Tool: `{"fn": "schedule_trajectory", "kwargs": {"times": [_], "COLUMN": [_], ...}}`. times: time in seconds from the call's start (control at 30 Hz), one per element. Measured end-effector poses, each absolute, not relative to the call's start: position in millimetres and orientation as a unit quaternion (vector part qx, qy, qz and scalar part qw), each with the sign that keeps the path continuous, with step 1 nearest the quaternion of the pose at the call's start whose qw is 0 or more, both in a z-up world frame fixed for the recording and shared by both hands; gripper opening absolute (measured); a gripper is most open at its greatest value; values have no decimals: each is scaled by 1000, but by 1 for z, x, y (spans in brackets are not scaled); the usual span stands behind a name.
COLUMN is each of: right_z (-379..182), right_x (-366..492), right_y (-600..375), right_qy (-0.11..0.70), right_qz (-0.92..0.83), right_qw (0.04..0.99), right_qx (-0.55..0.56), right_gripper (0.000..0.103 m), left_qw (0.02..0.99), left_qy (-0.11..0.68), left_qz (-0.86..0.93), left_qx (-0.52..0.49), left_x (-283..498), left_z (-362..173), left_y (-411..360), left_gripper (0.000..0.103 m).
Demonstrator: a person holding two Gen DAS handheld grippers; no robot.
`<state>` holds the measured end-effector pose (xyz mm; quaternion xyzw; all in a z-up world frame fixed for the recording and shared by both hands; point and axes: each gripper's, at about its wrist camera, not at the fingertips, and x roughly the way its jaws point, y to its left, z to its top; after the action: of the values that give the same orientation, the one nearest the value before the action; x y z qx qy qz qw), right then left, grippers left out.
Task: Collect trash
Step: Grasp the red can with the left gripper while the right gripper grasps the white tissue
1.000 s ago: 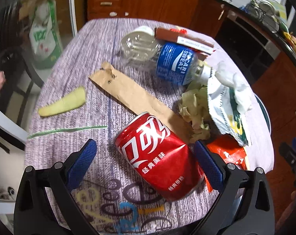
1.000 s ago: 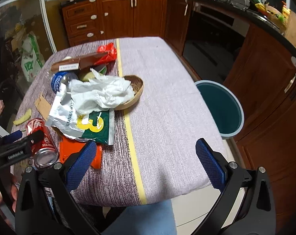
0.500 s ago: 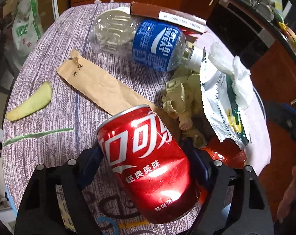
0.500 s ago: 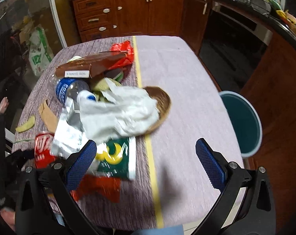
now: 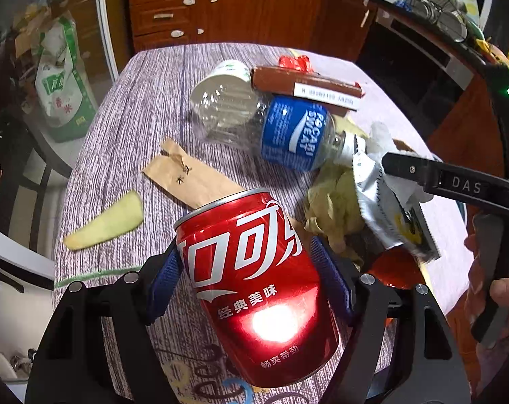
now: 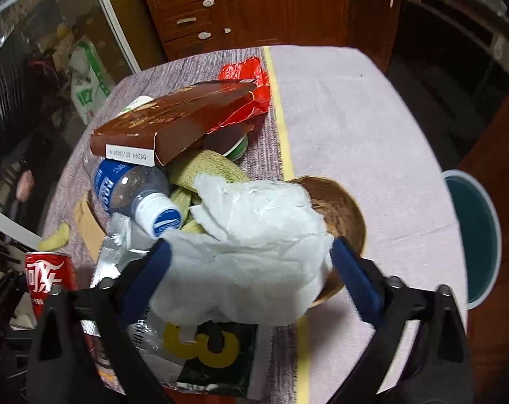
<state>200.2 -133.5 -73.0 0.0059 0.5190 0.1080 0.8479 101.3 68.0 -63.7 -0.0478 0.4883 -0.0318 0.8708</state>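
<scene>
My left gripper (image 5: 251, 279) is shut on a red Coca-Cola can (image 5: 254, 286) and holds it tilted above the table's near left corner; the can also shows in the right wrist view (image 6: 49, 279). My right gripper (image 6: 251, 269) is open, its fingers on either side of a crumpled white tissue (image 6: 254, 245) that lies over a brown wicker bowl (image 6: 338, 208) and a silver snack bag (image 6: 200, 343). A Pocari Sweat bottle (image 5: 271, 124), a brown box (image 5: 305, 84), yellow peels (image 5: 331, 208) and a brown paper strip (image 5: 190, 178) lie on the table.
A teal trash bin (image 6: 473, 242) stands on the floor right of the table. A pale peel slice (image 5: 109, 222) and a green strip (image 5: 96, 276) lie at the table's left edge. A red wrapper (image 6: 247, 77) lies behind the box. Wooden cabinets (image 5: 220, 3) stand behind.
My left gripper closed on the can and lifted it off the table. My right gripper moved forward and down over the white tissue, its fingers still open.
</scene>
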Motion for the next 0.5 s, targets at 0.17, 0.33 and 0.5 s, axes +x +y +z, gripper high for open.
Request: {"fn": "schedule_trajectory", "kwargs": {"times": [0.17,0.33,0.5], "right_z": [-74,-71,-49], "right_x": [201,195,190], "right_y": [-131,-135,-149], "right_qy": [536,536,517], "right_qz": [143,148,147], "right_qw": [832,831,842], "right_qx": [19,22,34], "right_gripper": [21,10,9], "left_qw": [873,877,883], "left_qy": [484,477,465], "left_qz": [-42,-45,-47], "left_qx": [-48,-42,-32], "left_x": [109,113,114], "left_z": [-60,-57,-47], "left_y": [65,59,59], "left_gripper": [75,75,75]}}
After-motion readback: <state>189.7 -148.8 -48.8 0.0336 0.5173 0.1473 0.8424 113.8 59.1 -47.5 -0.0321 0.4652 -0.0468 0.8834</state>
